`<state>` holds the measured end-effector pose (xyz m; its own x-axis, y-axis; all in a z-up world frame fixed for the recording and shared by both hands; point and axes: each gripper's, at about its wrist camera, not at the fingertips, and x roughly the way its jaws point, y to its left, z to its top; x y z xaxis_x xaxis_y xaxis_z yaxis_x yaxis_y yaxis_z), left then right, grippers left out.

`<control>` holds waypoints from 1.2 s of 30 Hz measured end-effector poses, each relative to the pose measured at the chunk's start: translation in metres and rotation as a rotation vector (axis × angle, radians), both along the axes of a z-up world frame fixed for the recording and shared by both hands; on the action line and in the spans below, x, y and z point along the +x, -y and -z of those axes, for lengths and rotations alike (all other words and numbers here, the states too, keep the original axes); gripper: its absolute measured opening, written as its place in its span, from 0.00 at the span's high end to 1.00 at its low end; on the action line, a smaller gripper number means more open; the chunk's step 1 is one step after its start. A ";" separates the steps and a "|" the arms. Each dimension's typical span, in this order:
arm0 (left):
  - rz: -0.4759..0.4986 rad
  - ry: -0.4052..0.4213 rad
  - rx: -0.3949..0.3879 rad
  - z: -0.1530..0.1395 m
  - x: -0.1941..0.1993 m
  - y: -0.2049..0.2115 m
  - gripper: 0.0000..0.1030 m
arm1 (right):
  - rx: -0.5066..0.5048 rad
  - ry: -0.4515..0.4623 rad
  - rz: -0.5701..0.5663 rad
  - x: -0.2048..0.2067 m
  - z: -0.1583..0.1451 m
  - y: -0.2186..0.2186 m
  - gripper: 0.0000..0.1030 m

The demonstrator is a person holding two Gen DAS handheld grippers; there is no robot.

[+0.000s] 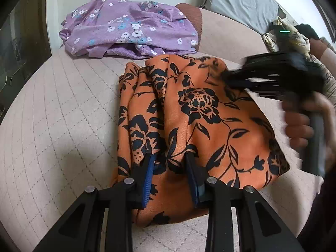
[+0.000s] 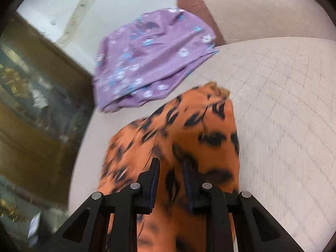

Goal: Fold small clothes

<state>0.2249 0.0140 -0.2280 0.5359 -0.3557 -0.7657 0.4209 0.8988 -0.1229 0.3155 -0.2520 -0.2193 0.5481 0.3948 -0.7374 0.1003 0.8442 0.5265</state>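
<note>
An orange cloth with black flowers (image 1: 189, 113) lies bunched on the quilted pink cushion (image 1: 63, 126). My left gripper (image 1: 169, 157) has its blue-padded fingers closed on a thick fold at the cloth's near edge. My right gripper (image 1: 247, 79) shows blurred at the cloth's far right corner in the left wrist view. In the right wrist view the right gripper (image 2: 170, 163) is closed on a fold of the same orange cloth (image 2: 189, 126), which hangs between its fingers. That view is motion-blurred.
A purple cloth with white and blue flowers (image 1: 130, 29) lies crumpled at the cushion's far edge, also in the right wrist view (image 2: 151, 61). A grey pillow (image 1: 241, 2) sits at the back right. A dark cabinet (image 2: 31, 105) stands left of the cushion.
</note>
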 end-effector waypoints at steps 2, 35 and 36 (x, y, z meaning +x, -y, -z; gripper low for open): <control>0.004 0.002 0.006 0.001 0.002 0.002 0.67 | -0.081 -0.040 -0.019 0.022 0.025 -0.009 0.76; -0.025 -0.002 -0.074 -0.015 0.004 -0.004 0.47 | -0.047 0.020 -0.088 0.040 0.019 -0.061 0.70; -0.034 0.022 -0.105 -0.023 0.004 -0.009 0.41 | 0.002 0.025 -0.088 0.031 0.016 -0.052 0.63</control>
